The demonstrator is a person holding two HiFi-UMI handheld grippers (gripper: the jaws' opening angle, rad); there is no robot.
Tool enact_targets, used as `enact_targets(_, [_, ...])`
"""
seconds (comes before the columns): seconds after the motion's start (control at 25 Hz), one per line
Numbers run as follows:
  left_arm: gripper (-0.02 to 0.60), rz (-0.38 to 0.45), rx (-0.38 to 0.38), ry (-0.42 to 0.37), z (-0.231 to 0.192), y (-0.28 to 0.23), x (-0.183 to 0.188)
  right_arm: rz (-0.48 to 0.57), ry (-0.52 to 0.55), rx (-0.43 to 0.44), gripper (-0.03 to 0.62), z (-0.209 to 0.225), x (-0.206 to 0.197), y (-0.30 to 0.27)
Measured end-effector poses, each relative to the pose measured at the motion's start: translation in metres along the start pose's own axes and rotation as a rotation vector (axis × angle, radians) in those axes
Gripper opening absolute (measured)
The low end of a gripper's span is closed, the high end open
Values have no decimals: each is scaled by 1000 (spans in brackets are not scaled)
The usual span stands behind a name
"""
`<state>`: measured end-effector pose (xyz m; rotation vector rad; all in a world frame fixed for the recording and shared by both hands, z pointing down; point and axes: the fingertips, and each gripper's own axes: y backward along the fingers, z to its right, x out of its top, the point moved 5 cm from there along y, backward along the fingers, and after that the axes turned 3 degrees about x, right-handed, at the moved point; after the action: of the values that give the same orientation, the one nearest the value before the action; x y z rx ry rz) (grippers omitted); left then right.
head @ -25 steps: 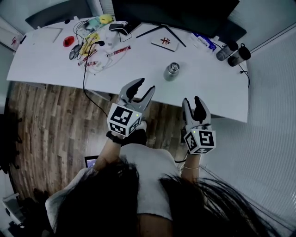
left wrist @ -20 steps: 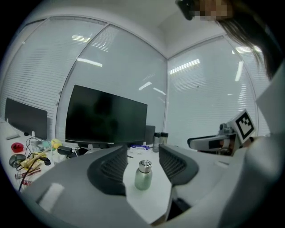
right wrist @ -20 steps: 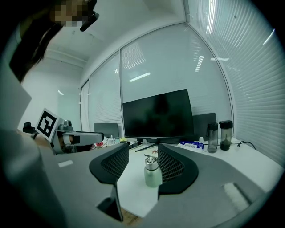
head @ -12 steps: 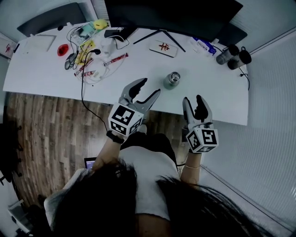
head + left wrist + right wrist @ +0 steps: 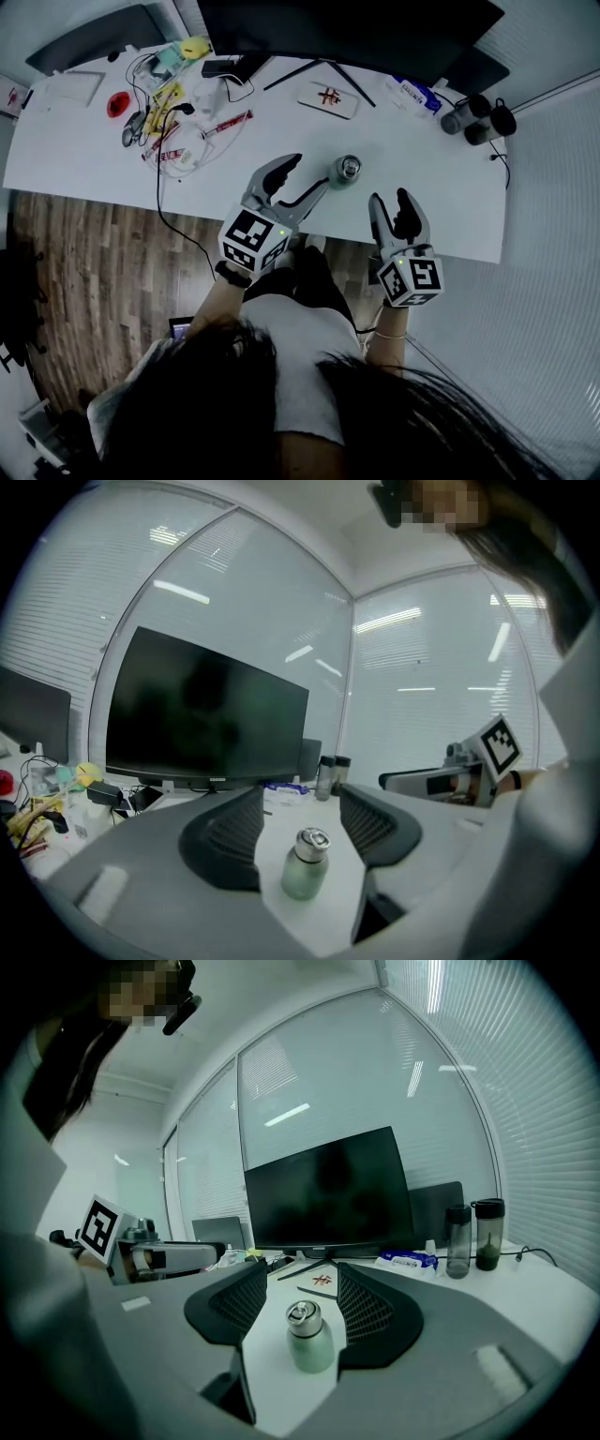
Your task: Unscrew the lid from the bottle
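On the desk (image 5: 84,131), near its front edge, the bottle (image 5: 343,178) is standing closed, and the left gripper (image 5: 309,172) and right gripper (image 5: 391,197), jaws just opening wide and holding nothing, should, I think, be taking body and lid (image 5: 351,167) squarely.

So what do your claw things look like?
The left gripper and the right gripper are pale grey claws with two curved jaws and dark bumpy pads inside. Each has a white cube with black square markers. Both have just been opening, empty. The person wears a white top and a dark wristband.
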<state>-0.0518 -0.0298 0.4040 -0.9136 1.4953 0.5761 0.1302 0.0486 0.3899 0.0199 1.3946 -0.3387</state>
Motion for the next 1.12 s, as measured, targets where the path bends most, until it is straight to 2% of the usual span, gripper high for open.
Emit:
enact_targets(0.4, [276,68,59,-17,-28,-73,35,9,28,101,209,53,29,-60])
enact_targets(0.64, [276,89,96,-16,-34,-91,45,14,48,160,209,73,45,-79])
enact_targets(1.12, [304,86,-6,-17,-27,-89,41,14,-14,167,207,73,38,-84])
